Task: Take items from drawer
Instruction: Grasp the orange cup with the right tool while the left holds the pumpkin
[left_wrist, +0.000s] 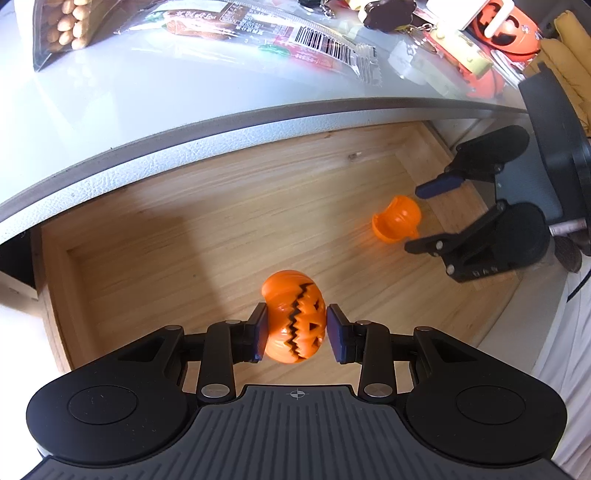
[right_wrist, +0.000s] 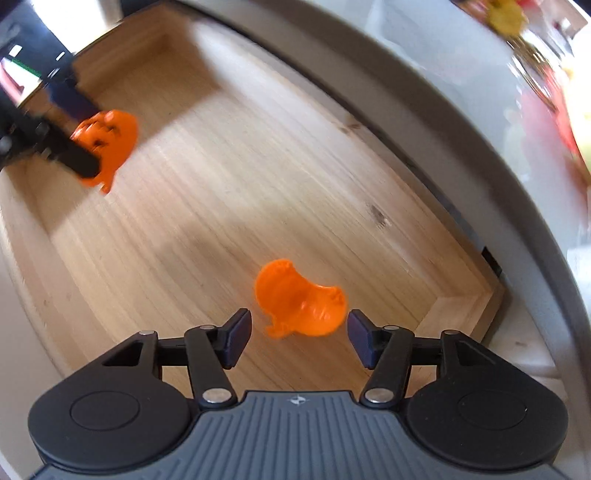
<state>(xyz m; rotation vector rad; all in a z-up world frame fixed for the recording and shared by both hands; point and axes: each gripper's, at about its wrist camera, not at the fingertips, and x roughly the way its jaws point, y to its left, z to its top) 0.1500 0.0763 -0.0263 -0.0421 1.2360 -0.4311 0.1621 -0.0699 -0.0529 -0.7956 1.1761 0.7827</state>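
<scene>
Over the pale wooden drawer (left_wrist: 155, 236), my left gripper (left_wrist: 295, 328) is clamping the orange jack-o'-lantern pumpkin (left_wrist: 293, 321) while my right gripper (right_wrist: 299, 332) is gaping around the loose orange shell piece (right_wrist: 299, 302), risking it slipping away.

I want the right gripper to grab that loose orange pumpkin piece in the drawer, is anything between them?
Nothing visible. The right gripper hangs open over the orange pumpkin piece, which lies on the drawer floor between its fingers, untouched. The left gripper, holding the jack-o'-lantern, is well aside.
</scene>
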